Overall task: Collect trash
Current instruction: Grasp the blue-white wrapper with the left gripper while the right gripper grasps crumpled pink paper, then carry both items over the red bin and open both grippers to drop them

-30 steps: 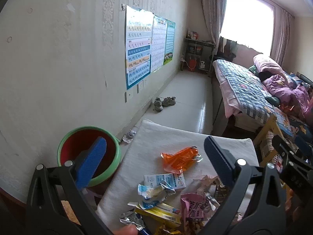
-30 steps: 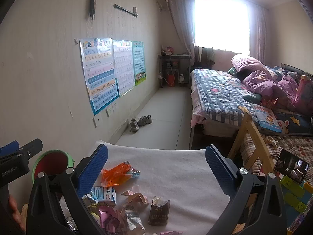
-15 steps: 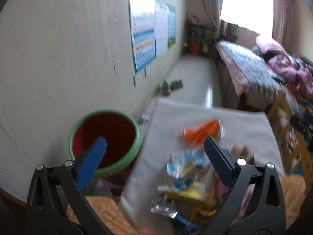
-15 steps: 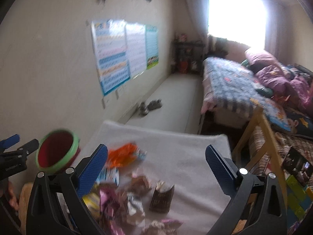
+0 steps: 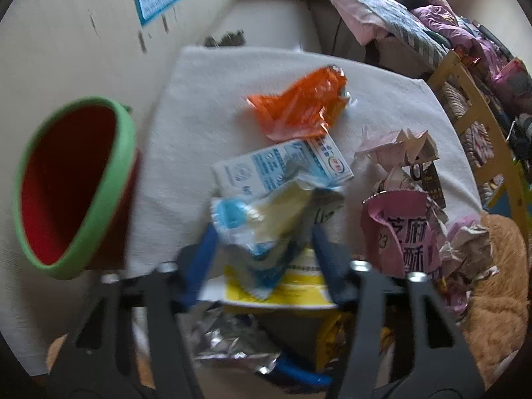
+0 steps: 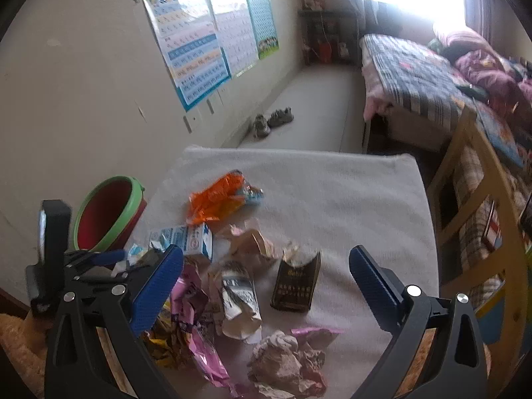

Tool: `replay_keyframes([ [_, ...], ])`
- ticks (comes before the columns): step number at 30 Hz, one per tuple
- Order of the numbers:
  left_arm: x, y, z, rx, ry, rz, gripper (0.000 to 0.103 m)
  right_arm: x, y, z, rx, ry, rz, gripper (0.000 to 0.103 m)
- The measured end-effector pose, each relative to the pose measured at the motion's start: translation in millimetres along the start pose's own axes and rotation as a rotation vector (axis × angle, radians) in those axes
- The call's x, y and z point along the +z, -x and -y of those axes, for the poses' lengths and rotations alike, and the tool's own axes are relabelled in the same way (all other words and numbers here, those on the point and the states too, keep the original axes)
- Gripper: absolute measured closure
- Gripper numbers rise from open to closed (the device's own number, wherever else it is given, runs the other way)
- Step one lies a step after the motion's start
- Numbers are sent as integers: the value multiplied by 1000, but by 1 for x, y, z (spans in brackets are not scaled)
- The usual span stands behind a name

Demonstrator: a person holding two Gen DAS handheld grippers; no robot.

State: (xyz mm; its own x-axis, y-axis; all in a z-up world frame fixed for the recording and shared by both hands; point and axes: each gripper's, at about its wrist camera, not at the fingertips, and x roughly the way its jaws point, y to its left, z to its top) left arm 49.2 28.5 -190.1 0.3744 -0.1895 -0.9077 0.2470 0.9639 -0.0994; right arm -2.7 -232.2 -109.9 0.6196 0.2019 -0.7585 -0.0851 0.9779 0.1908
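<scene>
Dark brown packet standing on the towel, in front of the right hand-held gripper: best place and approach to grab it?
Grip the dark brown packet across its flat front and back, just below the torn open top, coming down from above. It stands roughly upright with that mouth facing up and bare towel on its right, so a finger probably fits there. The right hand-held gripper is open and nearest.

Left gripper (image 5: 262, 249): pitched down, blue fingers (image 5: 199, 266) narrowed at 6 o'clock of its view, a wrapper between them; contact blurred. Right gripper (image 6: 266, 282): jaws spread wide, fingers at 7 and 5 o'clock, nothing between. Left gripper at 9 o'clock in right view.
</scene>
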Motion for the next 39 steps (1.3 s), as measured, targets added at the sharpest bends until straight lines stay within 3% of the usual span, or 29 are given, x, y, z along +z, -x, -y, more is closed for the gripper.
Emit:
replay_keyframes([
  [1, 0, -4, 0, -19, 2, -17, 72, 0, -1, 1, 2, 1, -9, 7],
  [4, -5, 1, -1, -51, 20, -10, 84, -2, -11, 1, 31, 8, -40, 8],
  [5, -6, 6, -2, -69, 32, -1, 99, -3, -14, 1, 41, 11, -49, 8],
  [11, -10, 42, -13, -108, 112, 84, 100, 2, -50, -8, 63, 66, -116, 19],
  [14, -11, 56, -18, -110, 148, 122, 100, 8, -74, -7, 76, 66, -156, 31],
  [18, -13, 71, -29, -109, 191, 156, 100, 11, -107, -1, 85, 35, -249, 65],
  [20, -14, 76, -35, -106, 209, 167, 100, 11, -115, 3, 136, -1, -276, 71],
  [23, -15, 82, -47, -91, 241, 185, 100, 19, -102, 1, 123, -7, -226, 76],
  [24, -15, 83, -50, -84, 250, 193, 100, 24, -95, -1, 131, -6, -206, 99],
  [32, -19, 98, -117, 29, 396, 255, 100, 65, -56, -60, 241, 85, -75, 97],
  [39, -29, 84, -182, 126, 530, 216, 100, 97, -83, -151, 433, 122, -136, 97],
])
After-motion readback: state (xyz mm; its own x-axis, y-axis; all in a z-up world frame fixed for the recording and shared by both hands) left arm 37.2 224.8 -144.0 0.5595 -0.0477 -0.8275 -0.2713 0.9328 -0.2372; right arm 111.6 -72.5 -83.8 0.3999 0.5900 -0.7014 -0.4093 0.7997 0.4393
